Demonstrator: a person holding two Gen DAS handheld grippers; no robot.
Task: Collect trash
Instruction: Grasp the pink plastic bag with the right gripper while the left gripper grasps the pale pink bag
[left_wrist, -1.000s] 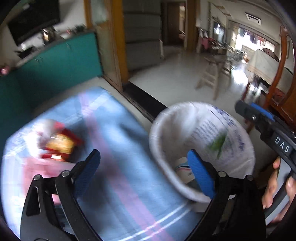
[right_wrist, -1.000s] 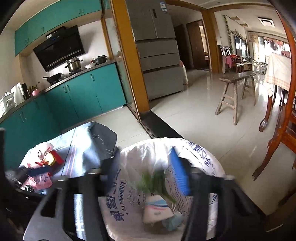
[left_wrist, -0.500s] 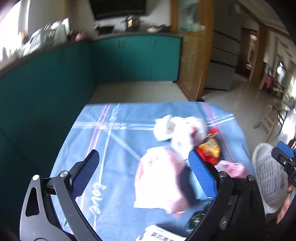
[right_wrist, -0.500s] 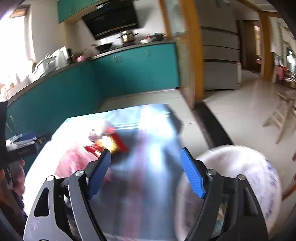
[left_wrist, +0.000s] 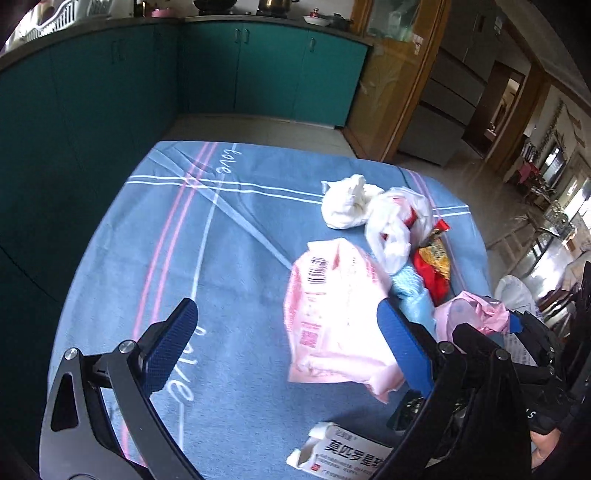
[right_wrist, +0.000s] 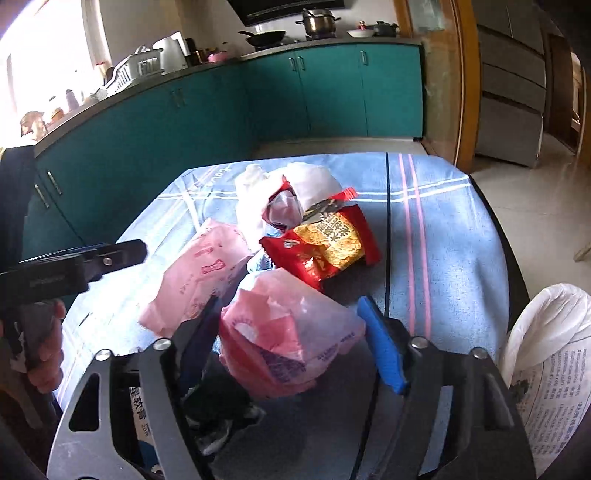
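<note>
One crumpled pink plastic bag (right_wrist: 291, 332) lies between the closing jaws of the right gripper (right_wrist: 291, 343), not yet pressed, while the left gripper (left_wrist: 284, 354) hangs open; being light, soft and slippery, it is best pinched at its bunched middle.

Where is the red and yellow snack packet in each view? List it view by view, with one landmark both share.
Left wrist view: the red and yellow snack packet lies right of centre, near the blue cloth's right edge, partly under the white plastic bag.
Right wrist view: it lies at centre, beyond the crumpled pink bag.
Shared landmark: the flat pink packet lying beside it.
</note>
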